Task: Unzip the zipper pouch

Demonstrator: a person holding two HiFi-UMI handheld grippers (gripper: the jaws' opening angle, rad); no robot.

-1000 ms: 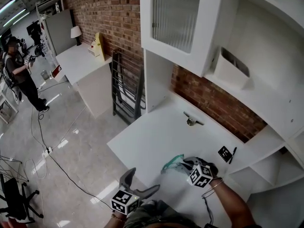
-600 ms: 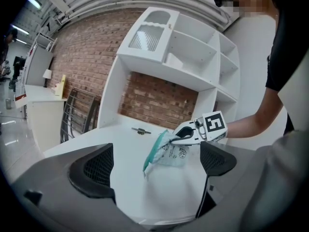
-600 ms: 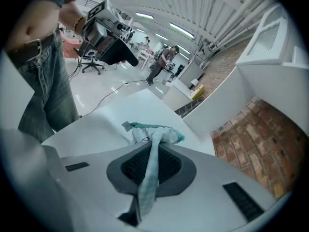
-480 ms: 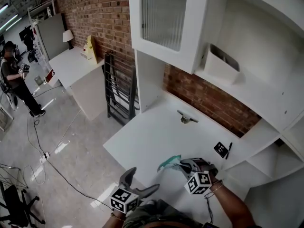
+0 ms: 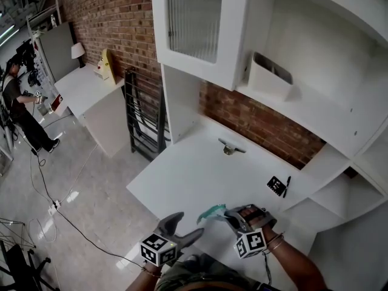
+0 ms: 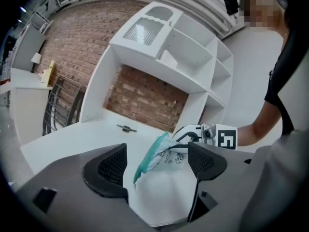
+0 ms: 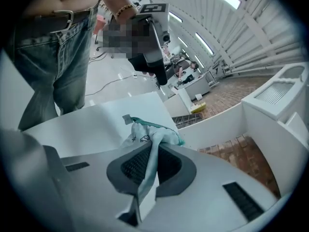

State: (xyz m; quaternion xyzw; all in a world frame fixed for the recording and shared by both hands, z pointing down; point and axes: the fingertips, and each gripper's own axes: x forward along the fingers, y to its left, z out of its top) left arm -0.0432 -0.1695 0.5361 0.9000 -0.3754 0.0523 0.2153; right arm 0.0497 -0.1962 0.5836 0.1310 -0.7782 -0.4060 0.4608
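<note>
Zipper pouch (image 5: 213, 211) hangs in the air over the near edge of the desk (image 5: 182, 174), toward its right corner, and we hold it there with our right gripper (image 5: 230, 215). That gripper's jaws are clenched on the pale printed fabric, which bunches up between the pads. The pouch's teal zipper edge trails out to the left. Our left gripper (image 5: 183, 228) sits just beside that teal end, at the near edge. Its jaws have just been closing and are apart. The pouch shows between them, ahead of the pads, and neither pad touches it.

Farther back, a small metal piece (image 5: 227, 148) lies near the desk's far edge. A black marker card (image 5: 276, 185) and a pen (image 5: 286, 185) lie toward the far right corner. Behind the desk rises a brick wall (image 5: 267, 126). Above it is a white cabinet (image 5: 194, 17) with a ribbed glass door, and a white bin (image 5: 267, 77) stands on a shelf. Far off to the left, a person (image 5: 15, 102) stands on the floor.
</note>
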